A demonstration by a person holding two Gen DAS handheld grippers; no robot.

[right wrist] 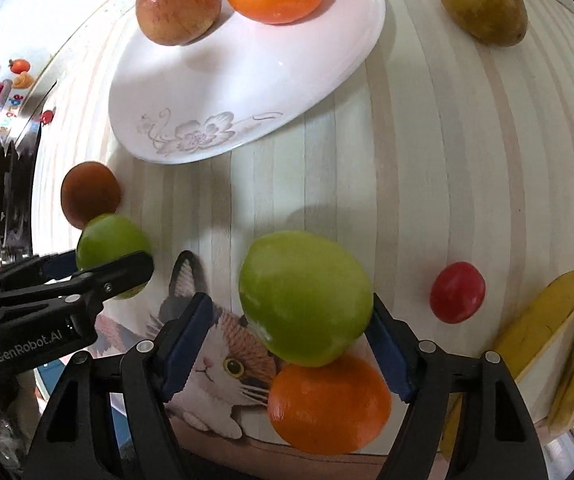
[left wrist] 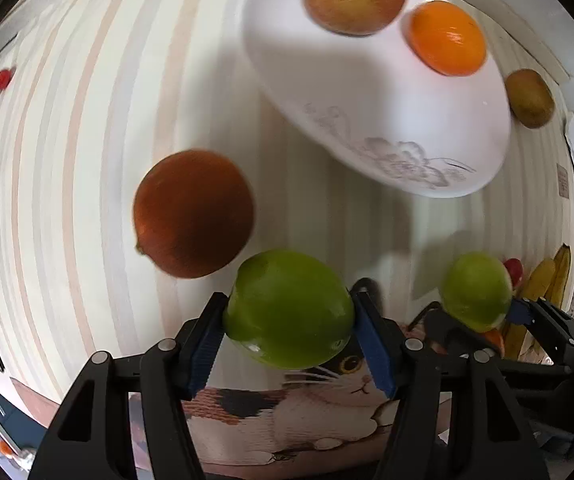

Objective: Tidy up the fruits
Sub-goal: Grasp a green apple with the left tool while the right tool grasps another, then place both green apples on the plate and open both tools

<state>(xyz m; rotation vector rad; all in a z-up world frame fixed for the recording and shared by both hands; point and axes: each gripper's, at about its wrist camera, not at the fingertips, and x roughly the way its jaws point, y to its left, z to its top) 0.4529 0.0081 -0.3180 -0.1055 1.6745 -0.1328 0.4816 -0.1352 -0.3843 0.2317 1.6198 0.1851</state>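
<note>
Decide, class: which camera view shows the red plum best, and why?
The right wrist view: the red plum lies whole and unobstructed on the striped table, left of the bananas. In the left wrist view only a sliver of it peeks out behind a green fruit.

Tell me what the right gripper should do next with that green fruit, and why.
Probably finish closing the right gripper before lifting. The green fruit sits between its fingers, touching the right pad, but a gap shows at the left pad. The white plate beyond has free room.
</note>
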